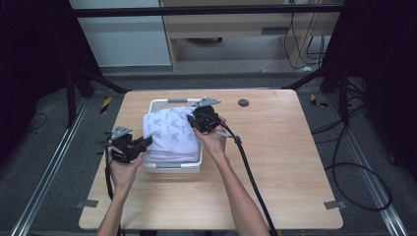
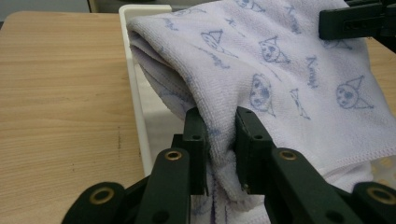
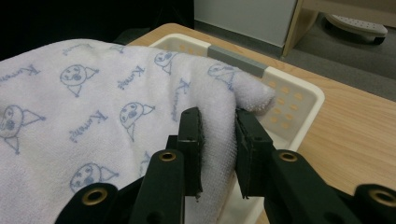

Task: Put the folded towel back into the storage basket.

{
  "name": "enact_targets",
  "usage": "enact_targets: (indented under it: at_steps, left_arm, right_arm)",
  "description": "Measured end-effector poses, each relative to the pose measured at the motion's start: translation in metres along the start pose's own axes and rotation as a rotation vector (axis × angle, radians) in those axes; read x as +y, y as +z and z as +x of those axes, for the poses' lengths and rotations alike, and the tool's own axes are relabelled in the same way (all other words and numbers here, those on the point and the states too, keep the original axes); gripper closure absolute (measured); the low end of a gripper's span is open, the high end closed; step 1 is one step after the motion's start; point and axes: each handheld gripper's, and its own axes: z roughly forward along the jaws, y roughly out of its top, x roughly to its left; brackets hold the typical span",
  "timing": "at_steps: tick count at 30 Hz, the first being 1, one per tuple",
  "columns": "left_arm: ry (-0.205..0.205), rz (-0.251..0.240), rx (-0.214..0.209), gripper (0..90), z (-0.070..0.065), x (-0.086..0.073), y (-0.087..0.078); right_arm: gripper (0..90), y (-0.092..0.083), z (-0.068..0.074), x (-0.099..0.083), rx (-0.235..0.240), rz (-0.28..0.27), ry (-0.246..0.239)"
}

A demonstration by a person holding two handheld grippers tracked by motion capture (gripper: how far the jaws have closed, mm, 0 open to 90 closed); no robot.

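Over the white basket (image 1: 172, 167) on the table (image 1: 275, 162), a folded printed towel (image 1: 169, 132) is pinched at opposite ends by the left gripper (image 2: 220, 140) and right gripper (image 3: 218, 140); lowering it evenly inside is judged next, then release

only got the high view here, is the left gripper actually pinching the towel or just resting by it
Observer: Pinching. In the left gripper view the left gripper has a bunched fold of the towel squeezed between its fingers.
Operator: and the right one
Observer: Same. The right gripper is shut on a folded corner of the towel.
Operator: what's under that corner
Observer: The white basket, its end wall pierced with small holes below a grey handle strip.
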Motion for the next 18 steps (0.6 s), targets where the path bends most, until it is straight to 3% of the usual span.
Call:
enact_targets:
  at_steps: [8,12,14,15,18]
  left_arm:
    - [0.008,0.049,0.012,74.9,0.001,-0.006,0.012]
    - [0.012,0.081,0.038,68.9,0.002,-0.008,0.018]
    - [0.016,0.065,0.057,64.9,0.002,-0.008,0.017]
    - [0.013,0.044,0.062,60.0,0.004,-0.006,0.013]
    - [0.011,0.016,0.067,57.4,0.006,-0.004,0.007]
  right_arm:
    - [72.2,0.011,0.000,-0.009,-0.012,0.058,-0.015]
    - [64.3,0.017,-0.001,-0.016,-0.029,0.091,-0.030]
    - [61.4,0.017,-0.002,-0.020,-0.050,0.083,-0.052]
    - [59.3,0.016,-0.005,-0.021,-0.051,0.076,-0.049]
    - [57.1,0.010,-0.008,-0.022,-0.060,0.060,-0.043]
